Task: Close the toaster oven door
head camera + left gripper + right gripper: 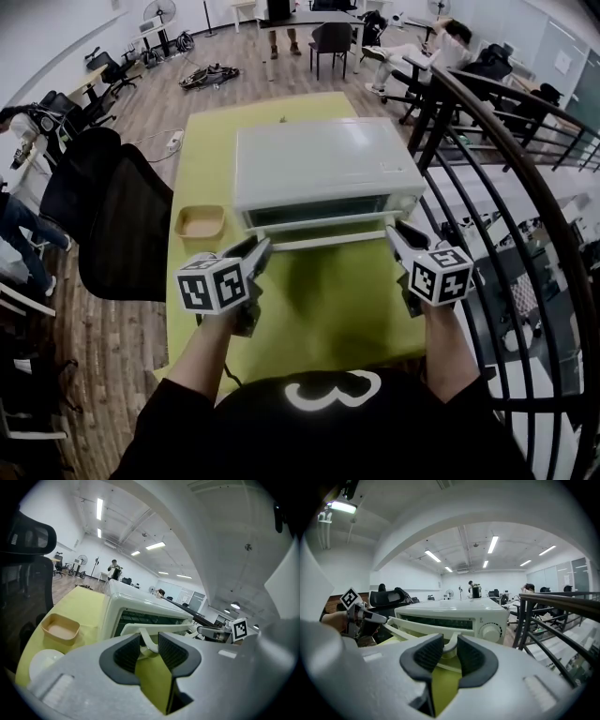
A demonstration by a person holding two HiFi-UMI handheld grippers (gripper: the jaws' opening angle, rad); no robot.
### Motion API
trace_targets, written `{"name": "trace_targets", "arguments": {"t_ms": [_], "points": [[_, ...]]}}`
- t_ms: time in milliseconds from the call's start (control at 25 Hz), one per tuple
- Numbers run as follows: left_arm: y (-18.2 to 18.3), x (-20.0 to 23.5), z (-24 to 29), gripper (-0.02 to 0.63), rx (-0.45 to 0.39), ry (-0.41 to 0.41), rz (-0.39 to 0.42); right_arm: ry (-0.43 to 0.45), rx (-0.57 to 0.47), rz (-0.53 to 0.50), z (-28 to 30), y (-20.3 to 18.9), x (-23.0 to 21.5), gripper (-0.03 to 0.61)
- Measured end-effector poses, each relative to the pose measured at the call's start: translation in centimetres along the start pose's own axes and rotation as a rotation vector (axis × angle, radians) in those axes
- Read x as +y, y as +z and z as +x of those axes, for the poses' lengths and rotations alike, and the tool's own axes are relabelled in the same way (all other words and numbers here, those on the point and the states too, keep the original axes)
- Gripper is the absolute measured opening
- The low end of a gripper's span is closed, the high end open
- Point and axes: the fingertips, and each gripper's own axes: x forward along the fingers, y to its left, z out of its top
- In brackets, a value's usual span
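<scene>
Left gripper (261, 247) and right gripper (395, 232) each pinch 1 end of the crosswise door handle (323, 241); toaster oven (323, 164) straight ahead, toward the far edge of the table (319, 314).

Left gripper (261, 247), pointing to 1 o'clock, jaws clamped on door handle (323, 242), right gripper (394, 231), pointing to 11 o'clock, clamped likewise, left forearm (202, 361), right forearm (452, 349), both extended.

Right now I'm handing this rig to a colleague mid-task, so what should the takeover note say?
Left claw: clamped on the door handle, left end.
Right claw: clamped on its right end.
Toaster oven sits on the yellow-green table; its door is tilted partway up, not shut.
Done: handle grasped by both.
Left: swing the door up until it closes, then release.
</scene>
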Motion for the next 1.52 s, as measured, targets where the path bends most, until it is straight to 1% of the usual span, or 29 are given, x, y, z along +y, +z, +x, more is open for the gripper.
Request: {"name": "trace_targets", "arguments": {"t_ms": [320,720,960,1120,1280,1360,1440,1520], "points": [[1.9,0.7,1.3,0.123,-0.024,-0.004,-0.004,0.001,-0.021,-0.021,1.5,1.7,-0.8,0.092],[3.3,1.7,2.4,0.123,-0.039,-0.013,-0.008,0.008,-0.042,-0.014,3.1,2.8,-1.1,0.089],[3.2,1.8,2.5,0.124,-0.042,-0.027,-0.019,0.010,-0.055,-0.008,3.3,2.7,-1.1,0.089],[3.3,1.6,2.8,0.124,-0.042,-0.040,-0.024,0.015,-0.045,-0.006,3.4,2.8,-1.5,0.089],[3.1,1.7,2.0,0.124,-0.046,-0.008,0.018,0.017,-0.062,-0.010,2.5,3.0,-1.0,0.087],[3.0,1.4,1.0,0.121,-0.068,-0.009,0.030,0.049,-0.084,-0.034,1.7,3.2,0.6,0.085],[3.3,0.8,-0.3,0.094,-0.101,-0.024,0.037,0.107,-0.091,-0.068,0.7,3.4,2.9,0.077],[3.7,-0.3,-1.6,0.060,-0.126,-0.038,0.062,0.158,-0.105,-0.090,-0.4,3.8,5.3,0.069]]}}
